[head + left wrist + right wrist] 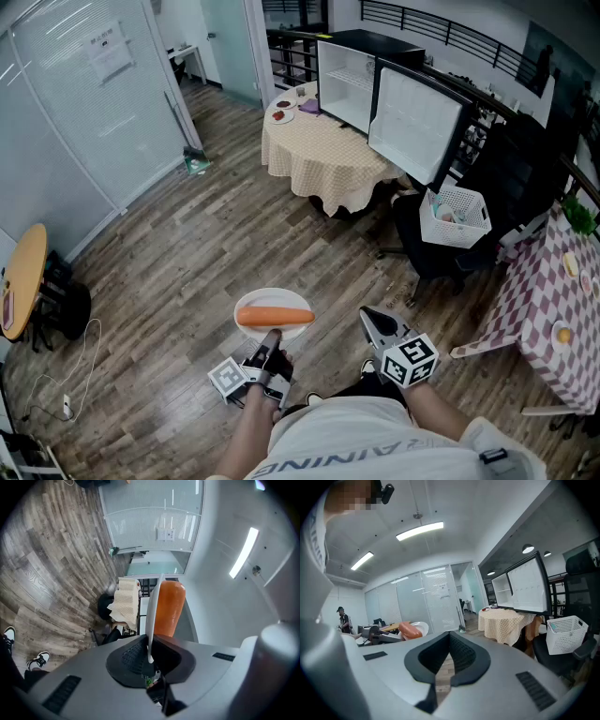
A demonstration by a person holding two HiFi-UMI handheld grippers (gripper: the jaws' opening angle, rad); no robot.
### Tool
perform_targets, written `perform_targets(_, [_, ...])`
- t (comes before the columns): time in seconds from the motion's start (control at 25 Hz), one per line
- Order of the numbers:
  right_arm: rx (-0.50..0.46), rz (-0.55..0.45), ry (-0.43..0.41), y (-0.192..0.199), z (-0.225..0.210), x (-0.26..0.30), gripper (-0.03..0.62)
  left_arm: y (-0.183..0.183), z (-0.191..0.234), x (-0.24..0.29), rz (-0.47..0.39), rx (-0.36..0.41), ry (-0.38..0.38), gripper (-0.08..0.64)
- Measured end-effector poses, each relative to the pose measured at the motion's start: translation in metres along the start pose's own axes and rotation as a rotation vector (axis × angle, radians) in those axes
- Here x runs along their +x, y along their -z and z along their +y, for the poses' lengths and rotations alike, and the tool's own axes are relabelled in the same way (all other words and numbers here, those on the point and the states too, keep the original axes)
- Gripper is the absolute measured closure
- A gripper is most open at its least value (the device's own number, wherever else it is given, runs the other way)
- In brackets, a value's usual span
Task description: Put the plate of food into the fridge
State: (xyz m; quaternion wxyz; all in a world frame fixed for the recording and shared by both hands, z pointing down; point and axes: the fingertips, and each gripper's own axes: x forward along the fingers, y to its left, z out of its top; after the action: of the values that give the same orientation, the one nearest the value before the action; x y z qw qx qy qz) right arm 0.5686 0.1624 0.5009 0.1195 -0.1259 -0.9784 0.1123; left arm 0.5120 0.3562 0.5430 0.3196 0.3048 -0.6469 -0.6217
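1. Head view: your left gripper [272,336] is clenched on the near rim of the white plate [258,300], which it holds level above the wooden floor [169,244]. A long orange piece of food [275,317] lies across the plate. Your right gripper [373,321] hangs just beside the plate, to its right, not touching it. The fridge [412,117] stands well away from you on a table with a checked cloth [323,155], and its door is swung open.

2. Left gripper view: the plate [151,616] shows edge-on, and its thin rim runs straight down between the jaws. Both pads press on it, so you have a firm grasp. The orange food [168,609] sits against the plate's right face in this view. The cloth-covered table [126,604] shows far behind.

3. Right gripper view: your right gripper [450,637] is closed with nothing between its jaws, and their tips meet. At the left you can see the plate [420,627] and the food [407,630]. The open fridge [525,588] stands ahead on the right, above the table [501,620], with a white basket [566,632] further right.
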Motion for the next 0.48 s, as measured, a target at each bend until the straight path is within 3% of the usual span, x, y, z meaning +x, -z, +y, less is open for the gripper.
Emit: perform_targets(0.48, [0.011, 0.005, 0.000, 0.0030, 0.0074, -0.0068, 0.571, 0.0018, -0.0009, -0.0076, 0.003, -0.010, -0.002, 0.532])
